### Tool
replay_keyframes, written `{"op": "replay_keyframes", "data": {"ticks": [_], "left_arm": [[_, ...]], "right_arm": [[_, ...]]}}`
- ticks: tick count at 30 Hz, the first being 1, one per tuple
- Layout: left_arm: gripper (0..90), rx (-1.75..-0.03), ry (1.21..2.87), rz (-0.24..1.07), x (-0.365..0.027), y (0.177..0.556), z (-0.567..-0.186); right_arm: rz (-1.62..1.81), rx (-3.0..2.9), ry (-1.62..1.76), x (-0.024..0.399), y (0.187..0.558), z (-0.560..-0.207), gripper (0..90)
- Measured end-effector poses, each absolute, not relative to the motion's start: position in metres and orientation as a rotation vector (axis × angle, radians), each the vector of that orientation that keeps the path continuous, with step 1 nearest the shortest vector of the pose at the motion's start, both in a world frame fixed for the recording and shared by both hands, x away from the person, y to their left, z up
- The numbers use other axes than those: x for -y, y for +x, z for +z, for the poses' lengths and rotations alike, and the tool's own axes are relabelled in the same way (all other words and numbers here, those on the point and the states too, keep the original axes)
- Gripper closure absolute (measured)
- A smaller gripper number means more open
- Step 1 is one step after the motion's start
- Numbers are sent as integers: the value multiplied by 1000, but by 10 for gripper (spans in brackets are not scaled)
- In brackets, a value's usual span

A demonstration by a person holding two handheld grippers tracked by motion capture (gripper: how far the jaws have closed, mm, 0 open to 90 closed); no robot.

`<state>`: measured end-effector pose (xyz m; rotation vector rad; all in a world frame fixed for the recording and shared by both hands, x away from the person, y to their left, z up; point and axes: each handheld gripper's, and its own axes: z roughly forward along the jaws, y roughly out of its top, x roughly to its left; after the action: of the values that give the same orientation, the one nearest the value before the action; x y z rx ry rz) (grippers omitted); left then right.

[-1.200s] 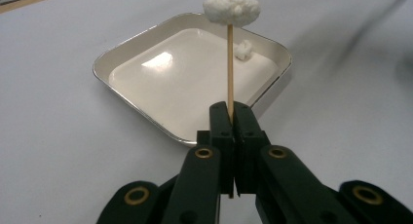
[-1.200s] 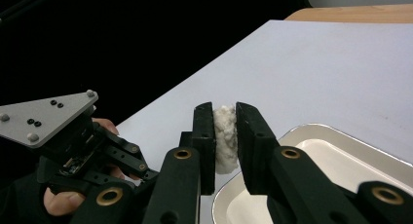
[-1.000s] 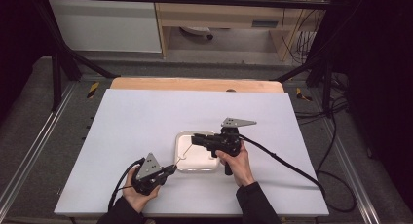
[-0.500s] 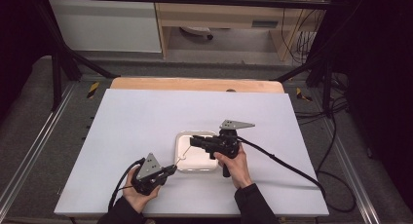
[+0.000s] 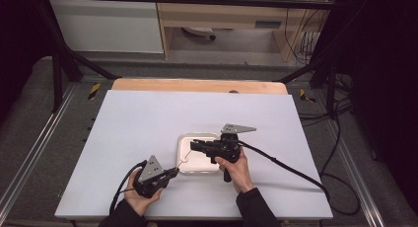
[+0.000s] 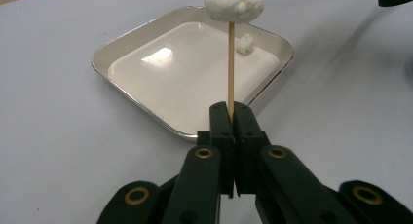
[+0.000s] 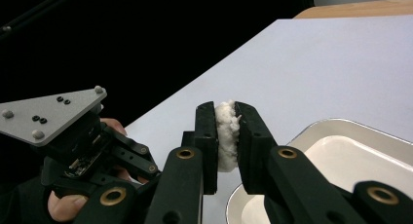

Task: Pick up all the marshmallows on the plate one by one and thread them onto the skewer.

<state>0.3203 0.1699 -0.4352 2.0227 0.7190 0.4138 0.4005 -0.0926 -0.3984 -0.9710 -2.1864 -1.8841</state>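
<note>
Looks partly done, judged as threading soft white pieces onto a stick: one threaded white piece already high on the wooden skewer, a second white piece pinched between the nearly shut jaws of the right gripper above the near-left corner of the tray, a last loose white piece lying in the tray's far corner. Left gripper clamped fully shut on the skewer's lower end, holding it upright just off the tray's near rim, toward the near edge of the tabletop. Left to do, probably: pushing the held piece onto the skewer tip, then fetching the loose one. Nothing between the grippers to block that; mind the threaded piece sitting close to the tip.
</note>
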Motion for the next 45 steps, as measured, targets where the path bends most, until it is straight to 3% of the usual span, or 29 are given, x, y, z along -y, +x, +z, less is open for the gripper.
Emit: {"op": "replay_keyframes", "data": {"ticks": [45], "left_arm": [[887,-703,2003,414,-163,321,-433]], "right_arm": [[-1821,2171,-947,83,394,-413,806]]}}
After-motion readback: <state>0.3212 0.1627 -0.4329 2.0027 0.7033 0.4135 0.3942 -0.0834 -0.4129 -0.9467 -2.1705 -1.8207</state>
